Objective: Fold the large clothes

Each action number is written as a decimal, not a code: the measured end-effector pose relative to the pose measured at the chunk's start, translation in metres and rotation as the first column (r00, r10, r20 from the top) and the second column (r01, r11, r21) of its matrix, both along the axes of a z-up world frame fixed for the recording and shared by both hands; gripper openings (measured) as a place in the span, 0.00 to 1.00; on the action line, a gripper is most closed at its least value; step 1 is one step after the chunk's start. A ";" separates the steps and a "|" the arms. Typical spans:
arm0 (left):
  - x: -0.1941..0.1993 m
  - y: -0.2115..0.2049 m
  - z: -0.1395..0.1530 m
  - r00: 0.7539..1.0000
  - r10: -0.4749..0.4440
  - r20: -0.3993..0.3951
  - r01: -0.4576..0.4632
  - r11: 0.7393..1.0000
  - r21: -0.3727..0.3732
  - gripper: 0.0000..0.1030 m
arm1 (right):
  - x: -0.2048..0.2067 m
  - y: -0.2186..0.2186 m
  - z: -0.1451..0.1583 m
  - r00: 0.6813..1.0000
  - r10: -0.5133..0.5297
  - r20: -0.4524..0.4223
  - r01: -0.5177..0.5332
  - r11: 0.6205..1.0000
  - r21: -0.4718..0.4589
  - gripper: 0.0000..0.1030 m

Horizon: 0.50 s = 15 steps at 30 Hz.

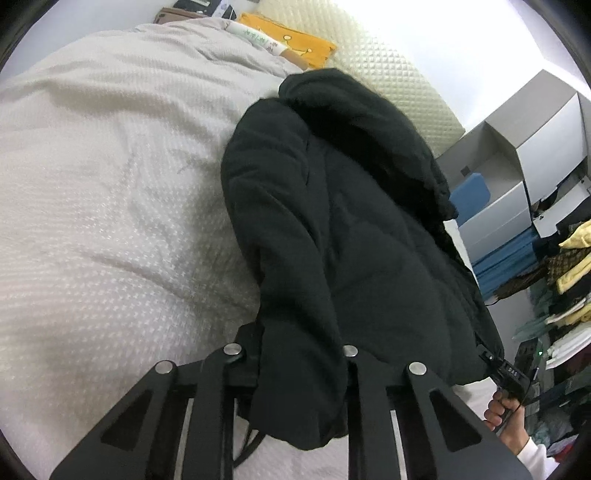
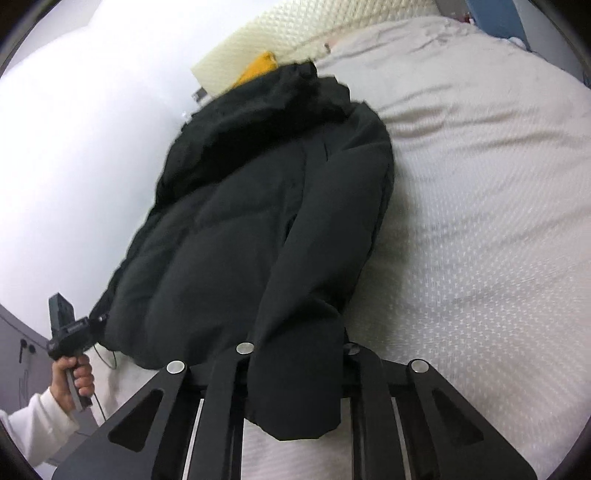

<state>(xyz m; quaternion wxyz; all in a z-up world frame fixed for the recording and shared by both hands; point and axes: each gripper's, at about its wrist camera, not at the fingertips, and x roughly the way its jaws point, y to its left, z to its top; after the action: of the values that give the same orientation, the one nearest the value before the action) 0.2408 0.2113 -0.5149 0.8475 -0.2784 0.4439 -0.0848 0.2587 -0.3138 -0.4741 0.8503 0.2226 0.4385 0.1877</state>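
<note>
Left wrist view: we had our left gripper (image 1: 301, 373) clamped on one black jacket (image 1: 351, 229) sleeve, right gripper (image 2: 295, 373) pinching the other, jacket along the bed (image 1: 110, 184) edge.

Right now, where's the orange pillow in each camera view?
Left wrist: orange pillow at top centre, beyond the black jacket's hood.
Right wrist: orange pillow top centre-left, mostly hidden behind the jacket hood.
Shared landmark: the cream quilted headboard beside it.
</note>
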 end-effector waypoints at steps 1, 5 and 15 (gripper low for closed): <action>-0.002 0.001 0.007 1.000 0.002 0.000 -0.002 1.000 -0.006 0.15 | -0.003 0.002 0.008 1.000 -0.001 0.009 0.001 1.000 -0.007 0.11; -0.009 0.003 0.033 1.000 0.004 -0.016 -0.004 1.000 -0.018 0.15 | -0.014 0.003 0.034 1.000 -0.027 0.009 0.027 1.000 0.005 0.10; -0.050 0.013 0.088 0.996 -0.007 -0.086 0.004 1.000 -0.026 0.15 | -0.061 0.002 0.085 0.997 -0.057 -0.053 0.059 0.998 0.030 0.10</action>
<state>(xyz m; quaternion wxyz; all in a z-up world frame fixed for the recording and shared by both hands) 0.1913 0.2243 -0.4265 0.8237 -0.2914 0.4796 -0.0807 0.1981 -0.3115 -0.3888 0.8401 0.2533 0.4507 0.1641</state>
